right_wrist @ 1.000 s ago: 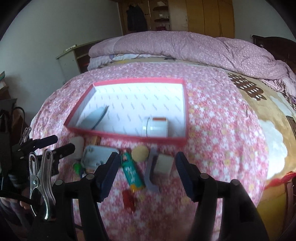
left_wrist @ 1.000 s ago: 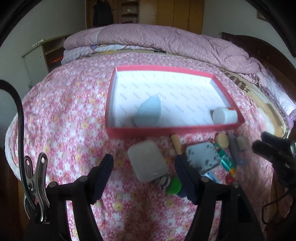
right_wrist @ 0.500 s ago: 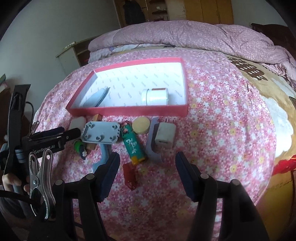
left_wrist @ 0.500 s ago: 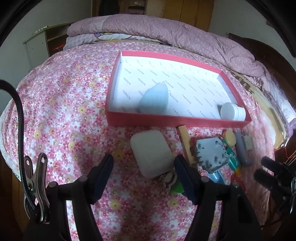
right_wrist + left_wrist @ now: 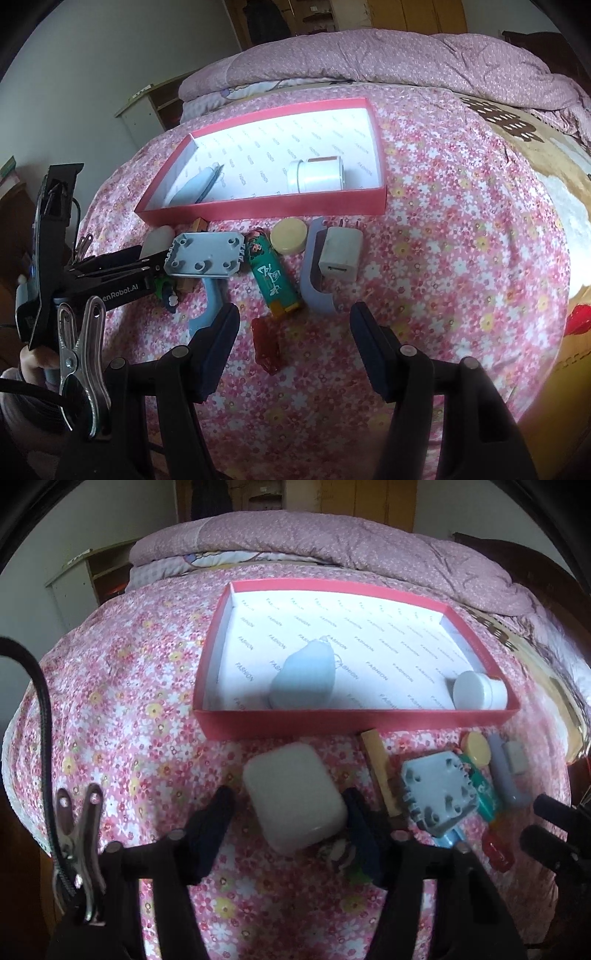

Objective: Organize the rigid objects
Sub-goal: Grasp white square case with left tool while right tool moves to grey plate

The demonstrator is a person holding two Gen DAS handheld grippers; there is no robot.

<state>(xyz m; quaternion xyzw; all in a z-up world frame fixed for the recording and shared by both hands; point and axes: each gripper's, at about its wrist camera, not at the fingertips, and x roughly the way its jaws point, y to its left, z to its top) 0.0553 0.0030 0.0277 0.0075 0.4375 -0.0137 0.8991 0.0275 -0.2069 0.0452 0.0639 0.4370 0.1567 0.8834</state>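
A red box [image 5: 354, 722] [image 5: 258, 212] lies on the flowered bed, holding a pale blue teardrop object [image 5: 304, 675] and a white jar [image 5: 478, 690] [image 5: 316, 173]. In front of it lie a white rounded case [image 5: 295, 797], a grey-blue brush [image 5: 437, 792] [image 5: 205, 254], a green lighter [image 5: 273, 275], a yellow cap [image 5: 289, 234], a white charger [image 5: 340, 253] and a red piece [image 5: 266, 345]. My left gripper [image 5: 290, 823] is open, its jaws on either side of the white case. My right gripper [image 5: 293, 332] is open above the bed, just short of the lighter.
A folded pink quilt [image 5: 332, 535] lies at the bed's far end. A wooden stick [image 5: 378, 764] and a grey curved holder [image 5: 314, 273] lie among the loose items. A bedside shelf [image 5: 96, 572] stands at the far left. The left gripper shows in the right wrist view [image 5: 110, 277].
My left gripper has moved forward and down, so the white case now sits between its jaws. My right gripper has moved closer to the loose items.
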